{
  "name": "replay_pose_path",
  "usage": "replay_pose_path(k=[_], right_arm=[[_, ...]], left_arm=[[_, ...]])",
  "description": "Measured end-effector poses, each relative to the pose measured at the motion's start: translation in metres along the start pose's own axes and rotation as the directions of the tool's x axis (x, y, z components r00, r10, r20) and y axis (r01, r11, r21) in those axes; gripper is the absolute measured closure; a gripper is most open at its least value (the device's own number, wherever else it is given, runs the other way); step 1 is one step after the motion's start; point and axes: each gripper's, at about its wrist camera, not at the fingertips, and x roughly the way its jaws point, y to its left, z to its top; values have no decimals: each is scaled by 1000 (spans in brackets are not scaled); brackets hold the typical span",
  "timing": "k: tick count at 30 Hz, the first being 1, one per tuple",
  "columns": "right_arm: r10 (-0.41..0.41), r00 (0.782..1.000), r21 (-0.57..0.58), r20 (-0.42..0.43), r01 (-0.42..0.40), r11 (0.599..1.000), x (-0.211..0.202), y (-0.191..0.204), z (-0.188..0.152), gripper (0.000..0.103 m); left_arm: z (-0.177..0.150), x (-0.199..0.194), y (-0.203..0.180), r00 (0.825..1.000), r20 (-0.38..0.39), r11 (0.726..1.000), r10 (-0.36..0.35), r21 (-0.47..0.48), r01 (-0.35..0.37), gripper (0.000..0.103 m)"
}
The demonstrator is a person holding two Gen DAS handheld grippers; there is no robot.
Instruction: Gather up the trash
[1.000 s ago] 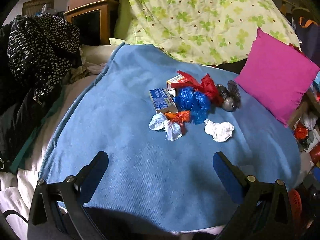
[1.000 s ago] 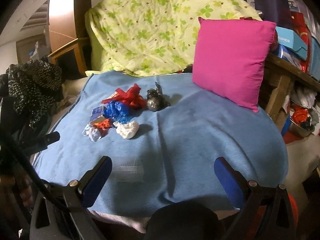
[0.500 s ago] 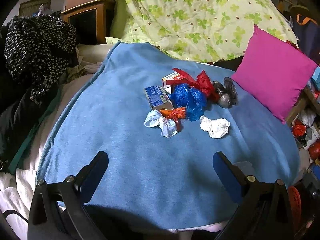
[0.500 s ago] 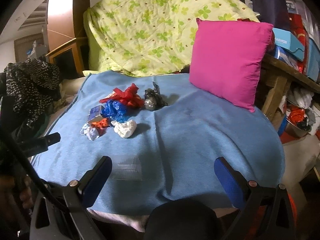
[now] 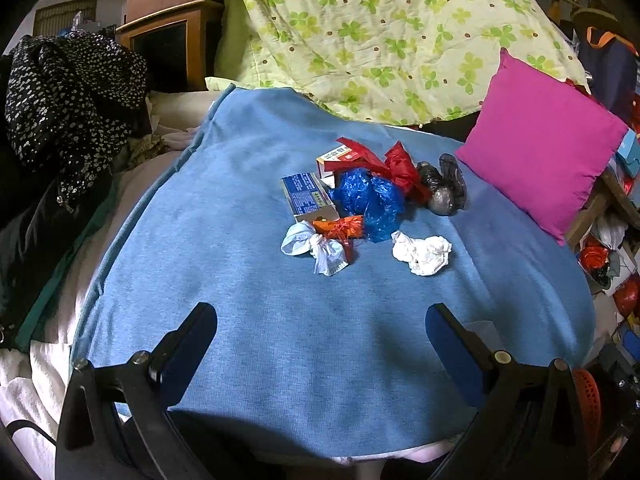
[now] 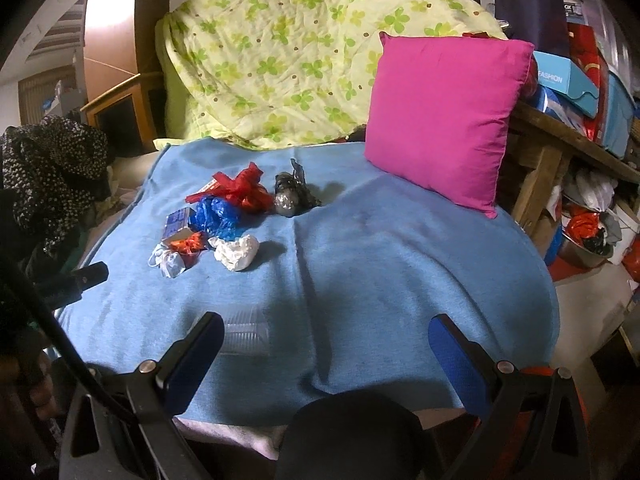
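A heap of trash lies on the blue blanket (image 5: 248,312): a crumpled white tissue (image 5: 421,253), a knotted white mask (image 5: 316,249), an orange wrapper (image 5: 340,227), a blue plastic bag (image 5: 368,200), a blue carton (image 5: 308,199), a red bag (image 5: 400,168) and a dark foil bag (image 5: 444,190). The heap also shows in the right wrist view, with the tissue (image 6: 237,253) nearest. A clear plastic container (image 6: 244,334) lies close to my right gripper. My left gripper (image 5: 320,326) is open and empty, short of the heap. My right gripper (image 6: 326,334) is open and empty, near the blanket's front edge.
A pink cushion (image 5: 544,140) leans at the right. A green flowered quilt (image 5: 380,32) is piled behind. Dark spotted clothing (image 5: 68,92) lies at the left. A cluttered wooden shelf (image 6: 560,136) stands at the right. An orange basket (image 5: 586,400) sits below the bed's edge.
Both views have shifted a little: the trash heap sits slightly further left and lower in the left wrist view. Both grippers stay open and nothing has been taken hold of.
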Motion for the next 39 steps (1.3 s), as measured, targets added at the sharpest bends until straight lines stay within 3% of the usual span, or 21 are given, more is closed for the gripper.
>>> replay_pose_path(k=[8,13,21,24,30,35,39], right_arm=[[5,1000,-19,-11,-5,1000,5,1,1,0],[107,993,-188,-42,-113,976,20,-7,10,0],[148,978,-352,-147,-192,916,41,2,8,0],[191,965,-336,-181,-243,910,45,20,2,0],[189,964,-128,-187,-215,968,63,56,-3,0],[80,980,-107,-181,-100,989,90,83,-6,0],[67,979,-80,-192,-84,993,105,91,-6,0]], left_arm=[[-1,5,3,1000,-10,1000,2,-2,-2,0],[-3,9,11,1000,-22,1000,-3,-7,3,0],[-5,20,27,999,-43,999,16,-37,-18,0],[-6,22,31,999,-38,998,30,-49,-32,0],[-7,24,42,999,-41,996,28,-83,-31,0],[-9,25,46,999,-39,996,10,-92,-14,0],[-10,27,53,999,-42,993,-1,-115,-4,0]])
